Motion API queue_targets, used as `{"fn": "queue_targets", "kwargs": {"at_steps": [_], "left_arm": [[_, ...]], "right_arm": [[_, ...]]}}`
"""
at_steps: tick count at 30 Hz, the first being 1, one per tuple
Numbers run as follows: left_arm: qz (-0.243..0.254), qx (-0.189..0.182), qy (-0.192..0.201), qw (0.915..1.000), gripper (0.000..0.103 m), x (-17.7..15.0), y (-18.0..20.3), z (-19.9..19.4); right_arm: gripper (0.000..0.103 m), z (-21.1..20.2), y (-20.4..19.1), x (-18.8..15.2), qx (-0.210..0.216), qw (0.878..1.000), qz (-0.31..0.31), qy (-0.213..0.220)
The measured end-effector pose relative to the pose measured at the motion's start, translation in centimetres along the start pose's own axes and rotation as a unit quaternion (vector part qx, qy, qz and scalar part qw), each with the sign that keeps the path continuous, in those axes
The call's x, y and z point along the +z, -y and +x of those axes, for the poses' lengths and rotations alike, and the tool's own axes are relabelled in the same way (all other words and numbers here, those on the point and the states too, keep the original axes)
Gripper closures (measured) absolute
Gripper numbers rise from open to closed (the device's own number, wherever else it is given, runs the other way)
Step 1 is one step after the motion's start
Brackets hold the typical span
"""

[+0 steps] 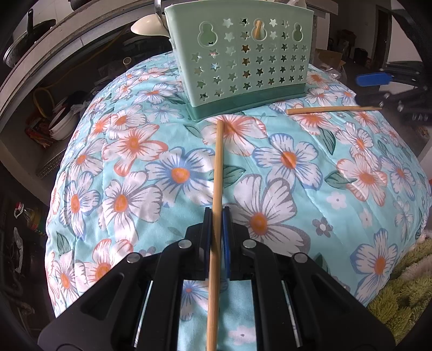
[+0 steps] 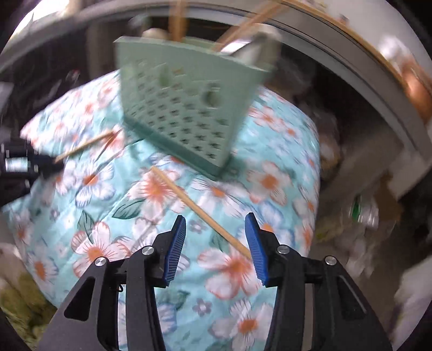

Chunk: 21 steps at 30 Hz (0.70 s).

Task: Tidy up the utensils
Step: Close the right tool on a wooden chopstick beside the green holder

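A mint-green star-pierced utensil holder (image 1: 243,67) (image 2: 189,108) stands at the far side of the floral cloth (image 1: 121,194). Chopsticks and a spoon stick out of its top. My left gripper (image 1: 216,213) is shut on a bamboo chopstick (image 1: 217,175) that points toward the holder's base. A second chopstick (image 1: 332,108) (image 2: 199,210) lies loose on the cloth. My right gripper (image 2: 216,218) hovers open above that chopstick's near end, pads apart from it. In the left wrist view the right gripper (image 1: 372,91) is a blur at the right edge.
A cream ladle (image 1: 147,25) leans out behind the holder. Shelves with white bowls (image 1: 62,121) sit off the table's left side. A green shaggy rug (image 1: 399,297) lies below the table's right edge. The right wrist view is motion-blurred.
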<state>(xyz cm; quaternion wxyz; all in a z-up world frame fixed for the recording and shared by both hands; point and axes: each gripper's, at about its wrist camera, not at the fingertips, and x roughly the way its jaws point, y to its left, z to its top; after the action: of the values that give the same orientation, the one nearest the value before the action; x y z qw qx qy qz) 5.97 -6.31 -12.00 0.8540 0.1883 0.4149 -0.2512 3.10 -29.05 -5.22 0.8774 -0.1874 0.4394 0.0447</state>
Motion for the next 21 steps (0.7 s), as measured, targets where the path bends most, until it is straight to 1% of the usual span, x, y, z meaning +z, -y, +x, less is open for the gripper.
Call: {"fn": "queue_targets", "kwargs": {"at_steps": [2, 5, 7, 9, 11, 13, 16, 18, 21], "left_arm": [[0.001, 0.000, 0.000, 1.0000, 0.096, 0.0, 0.0, 0.0], [0.000, -0.001, 0.000, 1.0000, 0.096, 0.0, 0.0, 0.0], [0.000, -0.001, 0.000, 1.0000, 0.096, 0.0, 0.0, 0.0], [-0.001, -0.001, -0.001, 1.0000, 0.096, 0.1, 0.0, 0.1], [0.000, -0.002, -0.002, 1.0000, 0.096, 0.1, 0.0, 0.2], [-0.001, -0.006, -0.003, 1.0000, 0.096, 0.3, -0.1, 0.4], [-0.017, -0.028, -0.007, 0.9995, 0.094, 1.3, -0.9, 0.8], [-0.030, -0.046, -0.009, 0.9985, 0.090, 2.2, -1.4, 1.1], [-0.027, -0.048, -0.014, 0.9984, 0.087, 3.7, -1.3, 1.9]], "right_arm": [[0.058, 1.1, -1.4, 0.6, -0.003, 0.999, -0.039, -0.001], [0.058, 3.1, -2.4, 1.2, 0.002, 0.998, -0.064, -0.014], [0.059, 4.8, -2.2, 1.4, 0.009, 0.997, -0.063, -0.034], [0.069, 5.3, -1.8, 1.4, 0.027, 0.998, -0.052, -0.038], [0.072, 5.3, -1.3, 1.7, 0.037, 0.998, -0.040, -0.042], [0.073, 5.3, -1.2, 1.7, 0.034, 0.998, -0.040, -0.040], [0.073, 5.4, -1.3, 2.0, 0.035, 0.998, -0.045, -0.040], [0.073, 5.5, -1.2, 2.2, 0.035, 0.997, -0.051, -0.039], [0.073, 5.6, -1.5, 2.8, 0.038, 0.997, -0.057, -0.036]]}}
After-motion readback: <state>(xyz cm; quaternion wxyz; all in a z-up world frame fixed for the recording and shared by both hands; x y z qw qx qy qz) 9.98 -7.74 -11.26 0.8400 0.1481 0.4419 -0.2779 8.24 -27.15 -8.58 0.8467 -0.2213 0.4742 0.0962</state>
